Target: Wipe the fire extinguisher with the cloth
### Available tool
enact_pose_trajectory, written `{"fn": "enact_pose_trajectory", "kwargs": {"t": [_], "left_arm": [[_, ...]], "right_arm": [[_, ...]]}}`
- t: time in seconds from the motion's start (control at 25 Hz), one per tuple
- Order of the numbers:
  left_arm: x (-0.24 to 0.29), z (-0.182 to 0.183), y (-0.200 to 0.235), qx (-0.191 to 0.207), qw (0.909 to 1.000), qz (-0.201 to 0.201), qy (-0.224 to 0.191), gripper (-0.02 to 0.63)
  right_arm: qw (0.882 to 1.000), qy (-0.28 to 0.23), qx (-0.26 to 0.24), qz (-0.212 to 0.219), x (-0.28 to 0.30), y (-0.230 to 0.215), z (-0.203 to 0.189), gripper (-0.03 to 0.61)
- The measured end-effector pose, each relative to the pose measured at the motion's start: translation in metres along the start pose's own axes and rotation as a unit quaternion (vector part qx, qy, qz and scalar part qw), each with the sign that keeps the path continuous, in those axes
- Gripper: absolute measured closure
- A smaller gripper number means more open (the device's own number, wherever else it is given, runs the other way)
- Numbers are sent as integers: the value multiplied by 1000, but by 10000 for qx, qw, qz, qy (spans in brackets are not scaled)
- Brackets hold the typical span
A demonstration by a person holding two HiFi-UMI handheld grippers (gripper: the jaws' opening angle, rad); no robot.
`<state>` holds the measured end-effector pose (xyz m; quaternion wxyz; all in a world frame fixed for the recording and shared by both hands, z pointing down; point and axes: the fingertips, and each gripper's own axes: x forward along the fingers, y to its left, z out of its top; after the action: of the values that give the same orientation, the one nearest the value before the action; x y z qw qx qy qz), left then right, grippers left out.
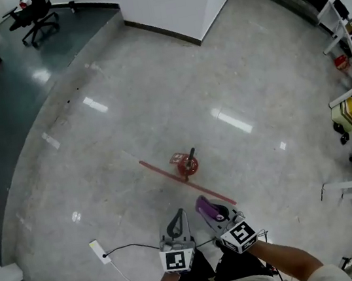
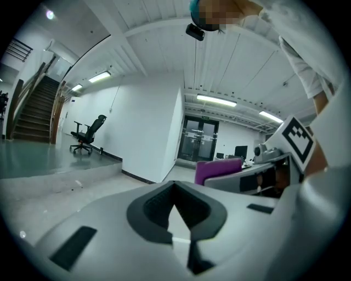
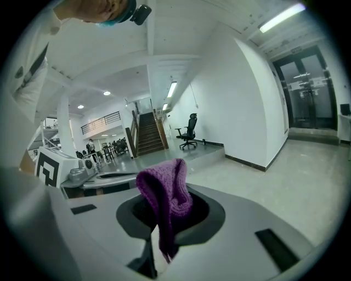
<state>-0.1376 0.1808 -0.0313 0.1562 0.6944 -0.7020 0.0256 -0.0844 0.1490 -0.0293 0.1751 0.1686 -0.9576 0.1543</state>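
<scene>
Your right gripper (image 1: 208, 207) has its jaws pinching the purple cloth (image 3: 164, 200), which sticks up and flops over. Your left gripper (image 1: 176, 219) has its jaws pressed together with nothing in them. The red fire extinguisher (image 1: 187, 163) sits on the floor (image 1: 125, 111) ahead of both grippers, apart from them, by a red line (image 1: 159, 169).

Purple cloth (image 3: 167, 200): coarse ribbed knit, matt. Right tongs (image 3: 164, 236) and left tongs (image 2: 176, 214): smooth matt grey plastic with darker matt pads. Floor (image 1: 155, 93): polished, glossy, mirrors the ceiling lights. Fire extinguisher (image 1: 186, 164): red, finish too small to tell.
</scene>
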Motion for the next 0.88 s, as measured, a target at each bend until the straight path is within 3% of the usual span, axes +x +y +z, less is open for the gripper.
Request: {"fn": "enact_pose_trajectory", "kwargs": {"t": [0.4, 0.88], "left_arm": [[-28, 60, -20, 81, 9992, 381, -118, 610], [-30, 103, -49, 117, 9978, 418, -491, 609]], "right_arm": [[9971, -301, 293, -632, -57, -7, 44, 521], [9940, -826, -16, -719, -89, -14, 85, 522]]}}
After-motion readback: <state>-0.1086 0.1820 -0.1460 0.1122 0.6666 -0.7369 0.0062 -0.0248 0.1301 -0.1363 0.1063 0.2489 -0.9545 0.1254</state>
